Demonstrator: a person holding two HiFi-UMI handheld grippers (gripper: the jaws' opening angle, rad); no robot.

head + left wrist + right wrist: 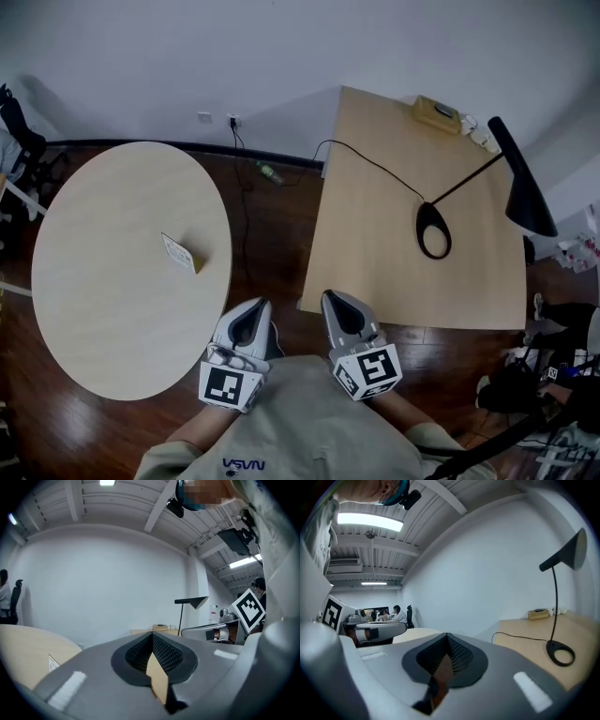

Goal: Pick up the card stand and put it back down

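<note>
The card stand [181,253], a small white card in a pale wooden base, stands near the right side of the round light-wood table [103,300]. In the left gripper view the card stand [53,662] shows low at the left. My left gripper [251,317] and right gripper [339,311] hang side by side close to my chest, off the table and well short of the stand. Both are shut with nothing between the jaws, as seen on the left gripper [152,654] and right gripper [446,657] in their own views.
A rectangular wooden table [375,253] stands at the right, with a black desk lamp [517,178], its ring base [433,230] and cable, and a yellow box [437,113]. Dark wooden floor lies between the tables. People sit at a far desk [386,616].
</note>
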